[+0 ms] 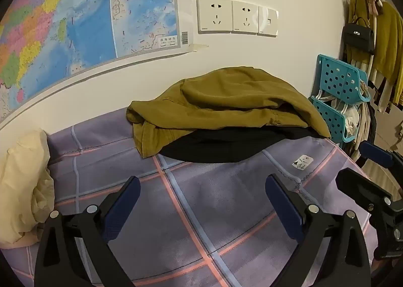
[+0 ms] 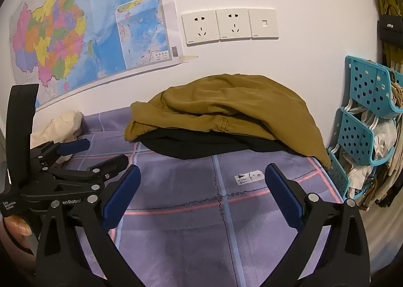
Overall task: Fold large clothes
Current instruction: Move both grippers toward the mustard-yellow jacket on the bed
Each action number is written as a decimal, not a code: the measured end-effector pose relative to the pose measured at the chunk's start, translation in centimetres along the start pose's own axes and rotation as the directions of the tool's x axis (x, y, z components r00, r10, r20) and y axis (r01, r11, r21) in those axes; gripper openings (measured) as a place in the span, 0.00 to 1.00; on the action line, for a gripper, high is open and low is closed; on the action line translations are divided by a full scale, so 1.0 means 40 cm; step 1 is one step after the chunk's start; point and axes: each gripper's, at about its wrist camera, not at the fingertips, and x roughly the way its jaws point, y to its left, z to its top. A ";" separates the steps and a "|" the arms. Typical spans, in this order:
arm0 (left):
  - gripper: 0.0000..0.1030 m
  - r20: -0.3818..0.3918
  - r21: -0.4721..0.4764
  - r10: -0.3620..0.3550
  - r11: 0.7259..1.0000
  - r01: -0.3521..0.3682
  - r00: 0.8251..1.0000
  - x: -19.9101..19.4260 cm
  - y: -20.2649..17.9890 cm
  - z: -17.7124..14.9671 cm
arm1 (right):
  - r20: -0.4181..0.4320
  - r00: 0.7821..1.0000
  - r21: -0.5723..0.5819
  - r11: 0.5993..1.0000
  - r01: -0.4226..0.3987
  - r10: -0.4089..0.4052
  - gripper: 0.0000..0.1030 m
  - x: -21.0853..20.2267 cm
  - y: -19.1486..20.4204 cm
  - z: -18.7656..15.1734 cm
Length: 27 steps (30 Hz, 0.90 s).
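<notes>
Mustard garment (image 1: 221, 100) heaped, long axis w/ wall.

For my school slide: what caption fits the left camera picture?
Open left gripper above a checked bedsheet, facing a mustard garment.

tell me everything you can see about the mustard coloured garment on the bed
The mustard garment is a large piece of matte woven cloth, cotton-like, with stitched seams and a hem showing at its left end. It lies crumpled in a loose mound, not folded, at the far side of the bed against the white wall. It rests on top of a black garment that sticks out beneath its near edge, and its right end drapes toward the teal basket rack. Neither gripper touches it.
</notes>
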 end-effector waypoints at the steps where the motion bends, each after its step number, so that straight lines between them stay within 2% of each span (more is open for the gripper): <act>1: 0.93 0.000 0.001 0.002 1.000 -0.002 1.000 0.001 0.000 0.001 | 0.001 1.000 -0.006 1.000 0.005 -0.005 0.94 0.000 0.002 0.000; 27: 0.93 0.009 -0.030 0.003 1.000 -0.003 1.000 0.007 0.020 0.000 | -0.007 1.000 -0.027 1.000 0.003 -0.003 0.94 0.016 0.003 0.016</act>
